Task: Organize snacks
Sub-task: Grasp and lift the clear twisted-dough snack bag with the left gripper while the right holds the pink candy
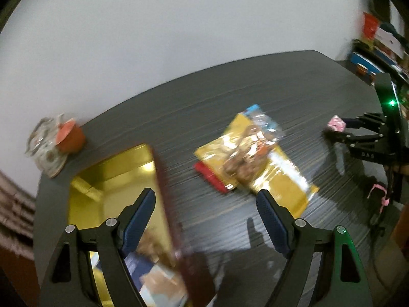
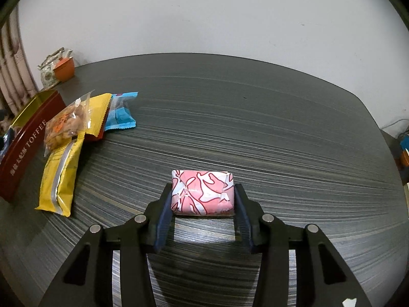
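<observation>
The right gripper [image 2: 203,202] clamps a pink-and-white wrapped sweet [image 2: 202,192] between its blue pads [image 2: 163,220], one pad pressed to each side of the packet, just above the dark striped table [image 2: 255,128]. Seen from the left wrist camera, the same gripper [image 1: 340,128] reaches in from the right edge of the table with the pink sweet [image 1: 337,123] at its tip.

The left gripper [image 1: 207,220] hangs empty with its jaws spread wide; one finger [image 1: 138,220] hovers over the open tin [image 1: 112,174] and the other [image 1: 273,222] over bare table [image 1: 230,97]. The tin, gold inside and dark red outside, bears the word TOFFEE on its side wall [image 2: 28,148] and already holds a few packets at its near end, blurred in this view.

Just beside the tin lies a loose heap of snacks: a long yellow packet [image 2: 62,174], a clear bag of brown pieces [image 2: 66,125] resting on top of it, a blue packet [image 2: 121,115] at the far end, and a red one [image 1: 212,179] poking out from under the yellow. The pink sweet sits well apart from this heap, toward the middle of the table.

At the far left corner of the table stands a small orange pot [image 2: 64,69] against a patterned bag [image 2: 49,74], close to the white wall [image 2: 204,12]
</observation>
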`<state>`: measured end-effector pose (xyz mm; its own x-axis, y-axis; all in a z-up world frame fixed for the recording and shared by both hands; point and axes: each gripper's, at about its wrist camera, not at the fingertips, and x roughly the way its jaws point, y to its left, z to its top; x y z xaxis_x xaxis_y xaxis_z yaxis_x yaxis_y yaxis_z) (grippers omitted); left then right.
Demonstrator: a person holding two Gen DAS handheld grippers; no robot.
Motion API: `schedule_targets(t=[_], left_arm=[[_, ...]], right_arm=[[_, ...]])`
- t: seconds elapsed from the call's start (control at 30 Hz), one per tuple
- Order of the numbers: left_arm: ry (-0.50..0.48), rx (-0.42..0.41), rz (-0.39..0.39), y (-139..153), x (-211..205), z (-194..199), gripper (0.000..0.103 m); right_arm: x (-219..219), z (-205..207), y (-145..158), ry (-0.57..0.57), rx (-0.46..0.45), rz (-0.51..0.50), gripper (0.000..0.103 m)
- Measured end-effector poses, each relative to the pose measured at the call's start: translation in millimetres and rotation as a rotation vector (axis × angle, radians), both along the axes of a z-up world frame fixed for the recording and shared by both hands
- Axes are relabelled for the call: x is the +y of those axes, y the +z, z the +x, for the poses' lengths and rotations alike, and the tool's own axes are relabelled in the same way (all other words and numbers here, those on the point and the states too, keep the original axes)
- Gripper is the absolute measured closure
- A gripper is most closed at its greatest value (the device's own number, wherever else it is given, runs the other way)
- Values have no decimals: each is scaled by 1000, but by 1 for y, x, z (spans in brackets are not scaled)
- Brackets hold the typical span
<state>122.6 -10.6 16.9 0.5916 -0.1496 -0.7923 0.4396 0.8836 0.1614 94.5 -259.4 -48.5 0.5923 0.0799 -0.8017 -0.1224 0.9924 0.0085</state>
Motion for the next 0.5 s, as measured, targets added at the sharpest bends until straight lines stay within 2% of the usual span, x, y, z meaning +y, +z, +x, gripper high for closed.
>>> schedule_targets(t=[0.23,0.5], left_arm=[[-61,95,-11,-21,-27,32,22],[-62,157,-15,-37,-49,57,22]], right_arm=[[0,1,-1,0,0,3,60],[1,1,-1,0,0,2,59]])
